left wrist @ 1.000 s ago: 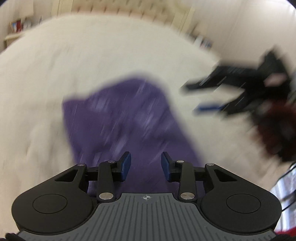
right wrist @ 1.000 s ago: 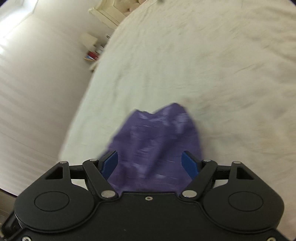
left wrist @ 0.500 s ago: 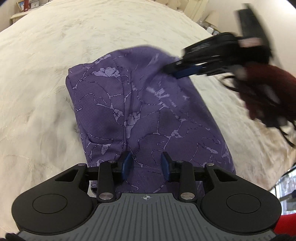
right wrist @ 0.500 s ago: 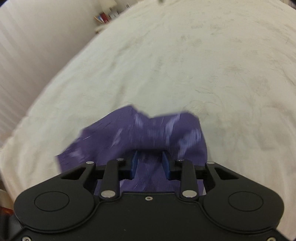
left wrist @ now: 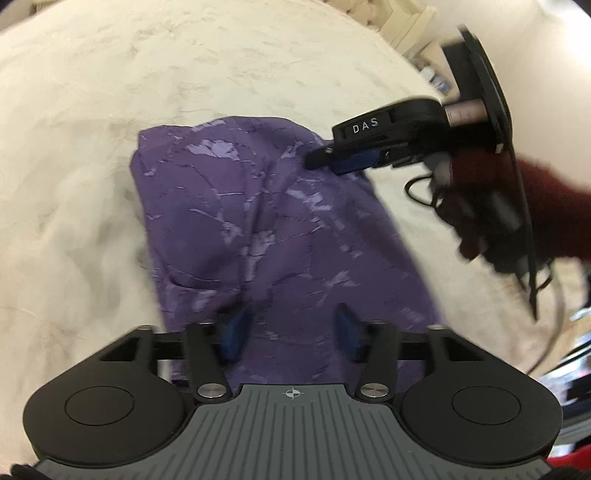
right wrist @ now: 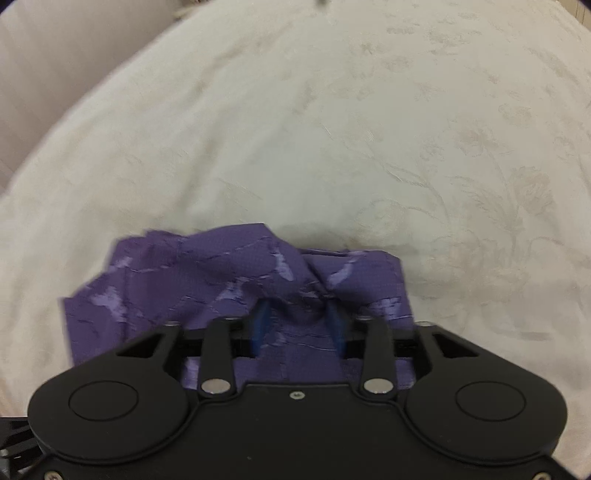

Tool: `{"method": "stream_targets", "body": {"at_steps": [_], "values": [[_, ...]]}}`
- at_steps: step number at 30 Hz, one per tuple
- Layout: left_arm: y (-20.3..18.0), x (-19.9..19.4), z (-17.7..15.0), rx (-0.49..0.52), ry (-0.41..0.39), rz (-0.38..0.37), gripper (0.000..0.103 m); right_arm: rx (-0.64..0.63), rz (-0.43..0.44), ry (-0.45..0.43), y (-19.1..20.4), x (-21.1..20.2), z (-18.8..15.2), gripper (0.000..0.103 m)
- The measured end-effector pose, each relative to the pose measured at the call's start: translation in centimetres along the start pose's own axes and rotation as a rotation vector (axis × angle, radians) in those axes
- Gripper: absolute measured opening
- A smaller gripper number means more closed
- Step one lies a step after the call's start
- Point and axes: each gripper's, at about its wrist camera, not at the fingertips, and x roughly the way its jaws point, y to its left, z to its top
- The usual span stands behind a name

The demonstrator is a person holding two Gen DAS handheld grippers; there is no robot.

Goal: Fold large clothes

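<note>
A purple patterned garment [left wrist: 258, 221] lies folded into a long rectangle on a cream bedspread [left wrist: 92, 147]. My left gripper [left wrist: 291, 332] hovers over its near end. The jaws are opening, and flat cloth lies under the gap without being pinched. My right gripper [left wrist: 325, 158], held by a hand in a dark red sleeve [left wrist: 546, 184], reaches the garment's far right corner. In the right wrist view the right gripper [right wrist: 298, 325] has a bunched fold of the garment [right wrist: 184, 280] between its blue pads. Its jaws are opening and the cloth still fills the gap.
The bedspread [right wrist: 332, 129] stretches wide around the garment on all sides. A pale headboard [left wrist: 399, 22] stands at the far end of the bed. Black cables [left wrist: 424, 188] hang from the right-hand tool. A wall runs along the bed's left side [right wrist: 55, 55].
My left gripper's jaws have spread wider over the garment's near end. The right gripper swung in, narrowed on the far corner, and the cloth there now stands bunched between its pads.
</note>
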Motion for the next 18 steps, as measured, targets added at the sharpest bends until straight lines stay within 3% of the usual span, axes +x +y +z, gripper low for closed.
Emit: {"method": "stream_targets", "body": {"at_steps": [1,3,6,8,9,12,18], "values": [[0.1,-0.6,0.2,-0.029,-0.013,-0.034,0.071,0.006,0.024,-0.02,-0.2,-0.7,-0.3,0.06],[-0.2,-1.9,0.4,-0.055,-0.064,-0.043,0.088,0.02,0.043,-0.064,-0.4,-2.3,-0.8,0.078],[-0.3,-4.3,0.6,-0.046,-0.165,0.003,0.103,0.068,0.07,-0.128,-1.3,-4.7,-2.0,0.085],[0.3,-5.1,0.6,-0.06,-0.195,0.033,0.103,0.107,0.073,-0.153,-2.0,-5.8,-2.7,0.098],[0.8,-5.1,0.7,-0.076,-0.189,0.041,0.103,0.125,0.08,-0.158,-2.5,-6.0,-3.0,0.102],[2.6,-4.3,0.5,-0.138,-0.143,0.053,0.103,0.174,0.091,-0.124,-4.0,-5.8,-4.1,0.102],[4.2,-1.1,-1.0,-0.208,-0.005,0.008,0.103,0.331,0.15,-0.056,-6.9,-3.7,-6.7,0.102]]}}
